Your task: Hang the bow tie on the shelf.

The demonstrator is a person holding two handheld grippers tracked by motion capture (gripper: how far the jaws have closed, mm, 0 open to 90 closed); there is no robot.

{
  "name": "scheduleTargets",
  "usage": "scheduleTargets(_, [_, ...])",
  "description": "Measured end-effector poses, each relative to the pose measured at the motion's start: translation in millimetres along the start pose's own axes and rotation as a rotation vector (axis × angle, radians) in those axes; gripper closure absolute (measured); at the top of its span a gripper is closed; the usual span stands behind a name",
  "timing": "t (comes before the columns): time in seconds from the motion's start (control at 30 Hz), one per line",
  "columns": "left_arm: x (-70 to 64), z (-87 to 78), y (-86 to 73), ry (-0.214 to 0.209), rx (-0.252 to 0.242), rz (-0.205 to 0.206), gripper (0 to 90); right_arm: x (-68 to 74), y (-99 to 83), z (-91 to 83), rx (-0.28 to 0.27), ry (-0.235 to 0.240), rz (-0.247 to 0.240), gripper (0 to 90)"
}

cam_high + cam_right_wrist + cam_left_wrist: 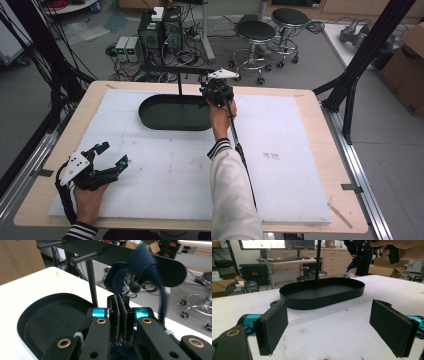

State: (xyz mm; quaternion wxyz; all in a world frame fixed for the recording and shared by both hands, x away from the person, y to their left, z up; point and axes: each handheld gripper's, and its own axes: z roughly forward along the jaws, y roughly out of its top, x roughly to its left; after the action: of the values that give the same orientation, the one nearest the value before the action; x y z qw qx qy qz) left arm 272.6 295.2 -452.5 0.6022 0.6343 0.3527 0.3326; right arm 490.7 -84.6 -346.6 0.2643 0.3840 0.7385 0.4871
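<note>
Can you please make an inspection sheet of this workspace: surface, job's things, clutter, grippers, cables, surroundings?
Surface: white board on a wooden table, lightly scuffed.
Job's things: black oval tray with an upright post; dark blue cloth hanging at the stand's peg.
Clutter: nothing seen.
Grippers: left gripper open, resting near the front edge; right gripper shut on the dark blue cloth, raised at the tray's right end.
Cables: black cable trails along the right forearm.
Surroundings: stools, computer towers, floor wiring, cardboard box.
</note>
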Motion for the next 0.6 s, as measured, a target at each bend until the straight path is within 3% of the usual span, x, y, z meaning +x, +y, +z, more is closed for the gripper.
scheduleTargets(0.13, [-0.1,0.1,-0.1,0.0,-0.001,-0.001,15.5,-5.2,-1.9,0.2,-0.001,-0.007,0.024,87.2])
scheduleTargets(0.6, [-0.1,0.2,0.0,-0.001,-0.001,0.001,15.5,-7.1,-7.7,8.8,0.021,0.0,0.021,84.6])
